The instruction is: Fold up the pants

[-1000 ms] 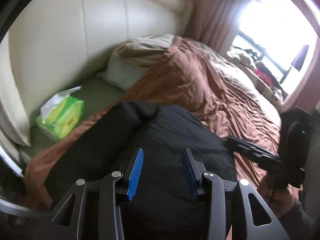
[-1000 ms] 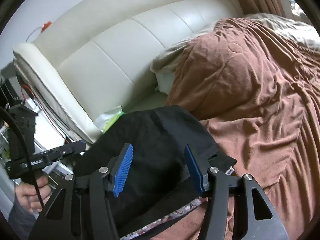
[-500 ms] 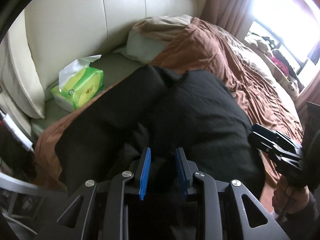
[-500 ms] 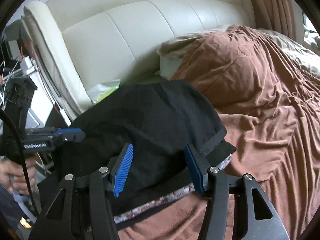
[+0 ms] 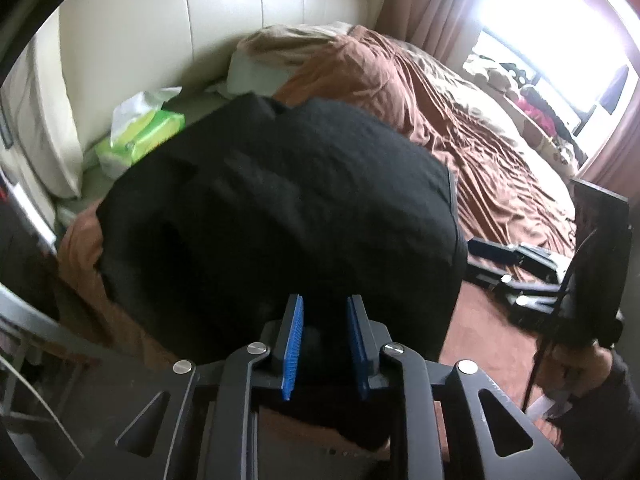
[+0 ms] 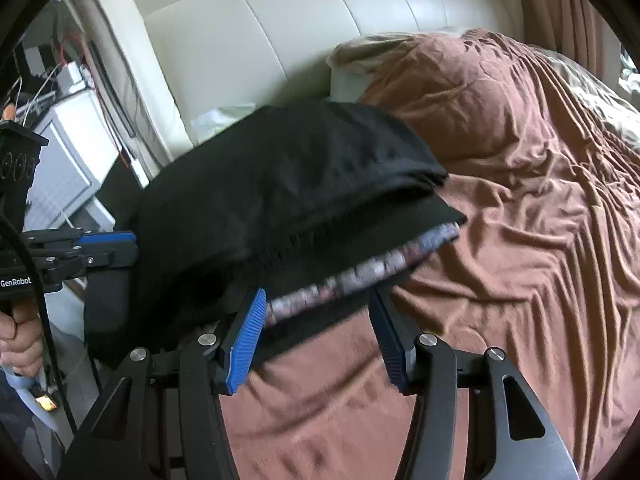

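Note:
Black pants (image 5: pixel 280 200) lie folded on the brown bedspread (image 5: pixel 460 132). My left gripper (image 5: pixel 324 300) is low over their near edge. Its jaws are closing with black cloth between the blue pads (image 5: pixel 294 336), and a gap still shows between the pads. In the right wrist view the pants (image 6: pixel 280 184) show a patterned waistband lining (image 6: pixel 360 272). My right gripper (image 6: pixel 318 296) stands open astride that waistband edge, pads clear of the cloth. Each gripper also appears in the other's view: the right gripper (image 5: pixel 480 250) by the pants' right side, the left gripper (image 6: pixel 134 246) at their left side.
A cream padded headboard (image 5: pixel 200 32) backs the bed, with a green tissue pack (image 5: pixel 140 140) and a pillow (image 5: pixel 256 72) near it. A white bedside cabinet (image 6: pixel 68 172) with cables stands left. A person's hand (image 6: pixel 20 332) holds the left gripper's handle. A bright window (image 5: pixel 540 40) is at the far right.
Both grippers have come down and in toward the pants, which now fill more of each view. The left jaws have narrowed around black cloth. The right jaws kept their width.

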`<state>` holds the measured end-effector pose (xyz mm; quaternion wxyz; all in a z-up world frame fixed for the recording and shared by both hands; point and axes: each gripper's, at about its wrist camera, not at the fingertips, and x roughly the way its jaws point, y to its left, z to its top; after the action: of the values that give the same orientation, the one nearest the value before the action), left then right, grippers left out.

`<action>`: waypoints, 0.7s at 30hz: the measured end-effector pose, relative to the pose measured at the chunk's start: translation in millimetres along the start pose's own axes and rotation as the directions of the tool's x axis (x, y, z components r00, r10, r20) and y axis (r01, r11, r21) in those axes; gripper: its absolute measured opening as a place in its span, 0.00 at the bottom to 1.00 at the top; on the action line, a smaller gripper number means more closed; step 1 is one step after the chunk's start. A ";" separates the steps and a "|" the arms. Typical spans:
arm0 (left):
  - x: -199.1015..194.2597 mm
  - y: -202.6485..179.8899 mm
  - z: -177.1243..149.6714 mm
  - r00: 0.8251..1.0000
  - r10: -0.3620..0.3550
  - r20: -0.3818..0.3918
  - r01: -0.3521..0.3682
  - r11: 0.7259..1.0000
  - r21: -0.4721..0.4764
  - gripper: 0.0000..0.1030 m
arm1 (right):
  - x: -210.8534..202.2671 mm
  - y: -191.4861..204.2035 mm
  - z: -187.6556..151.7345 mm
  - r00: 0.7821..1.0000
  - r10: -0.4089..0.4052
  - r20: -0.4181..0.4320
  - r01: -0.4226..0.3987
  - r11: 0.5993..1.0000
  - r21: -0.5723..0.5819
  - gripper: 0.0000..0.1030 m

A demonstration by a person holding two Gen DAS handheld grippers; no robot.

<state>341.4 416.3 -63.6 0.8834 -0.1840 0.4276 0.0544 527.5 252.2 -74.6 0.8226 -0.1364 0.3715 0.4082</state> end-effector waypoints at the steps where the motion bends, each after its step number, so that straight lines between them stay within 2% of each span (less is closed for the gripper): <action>1: -0.4 0.4 -3.0 1.000 0.001 -0.003 -0.001 1.000 -0.005 0.24 | -4.0 -1.3 -2.7 1.000 -0.005 0.000 0.005 1.000 0.002 0.50; 7: -9.1 -2.4 -25.0 0.999 0.023 -0.035 -0.024 1.000 -0.016 0.23 | -40.9 -12.3 -16.2 1.000 -0.006 0.019 0.005 1.000 0.030 0.50; 10: -23.4 -7.6 -29.5 0.999 0.029 -0.013 -0.030 0.999 -0.019 0.23 | -63.3 -18.0 -22.2 1.000 -0.004 0.030 0.003 0.999 0.052 0.50; 11: -29.3 -10.1 -30.2 1.000 0.027 0.000 -0.027 0.999 -0.021 0.23 | -69.3 -19.0 -25.9 0.999 -0.003 0.032 0.001 0.998 0.057 0.53; 14: -47.4 -20.9 -32.9 0.999 0.020 0.034 -0.019 1.000 -0.008 0.23 | -91.6 -19.8 -33.9 0.999 -0.009 0.047 0.006 0.999 0.054 0.72; 16: -55.7 -28.5 -34.3 0.999 0.022 0.041 -0.022 1.000 0.003 0.25 | -107.0 -18.4 -38.4 0.998 -0.022 0.062 0.019 0.998 0.053 0.76; 17: -61.2 -33.1 -35.3 0.998 0.027 0.049 -0.028 1.000 0.006 0.30 | -113.2 -16.7 -40.4 0.998 -0.022 0.066 0.018 0.998 0.054 0.76; 21: -84.8 -52.1 -42.0 0.990 0.072 0.123 -0.076 0.997 0.027 0.60 | -143.9 -9.5 -48.3 0.995 -0.044 0.092 0.039 0.998 0.052 0.81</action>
<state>270.4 357.7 -7.0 0.9081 -0.1504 0.3800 0.0913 454.6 138.7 -4.5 0.8505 -0.1043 0.3401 0.3873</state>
